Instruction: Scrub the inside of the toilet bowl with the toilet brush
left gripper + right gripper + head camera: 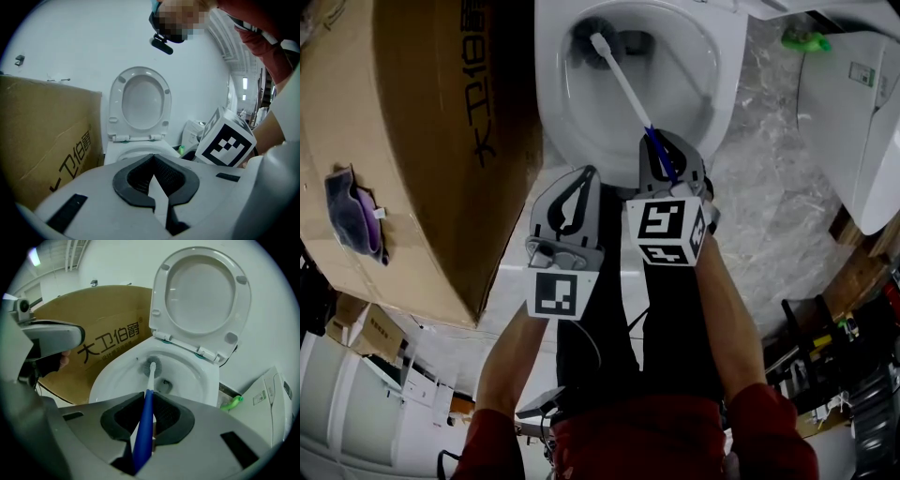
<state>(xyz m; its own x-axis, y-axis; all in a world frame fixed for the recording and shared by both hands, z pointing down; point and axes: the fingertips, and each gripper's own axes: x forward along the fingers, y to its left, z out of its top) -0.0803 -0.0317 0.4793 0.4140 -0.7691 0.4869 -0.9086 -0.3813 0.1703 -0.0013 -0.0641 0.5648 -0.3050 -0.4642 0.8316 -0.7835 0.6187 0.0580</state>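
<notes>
Two grippers are counted, left gripper [584,174] and right gripper [671,141]; one toilet [727,56], one toilet brush [619,75], one cardboard box [412,141], one green bottle [804,40].

Head view steeply down over toilet bowl [572,131], gripper views low, facing it

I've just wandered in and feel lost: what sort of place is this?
Probably a workshop or storeroom staged as a bathroom, not a lived-in one: a toilet with its lid up stands right beside a large cardboard box, with another white fixture nearby.
</notes>
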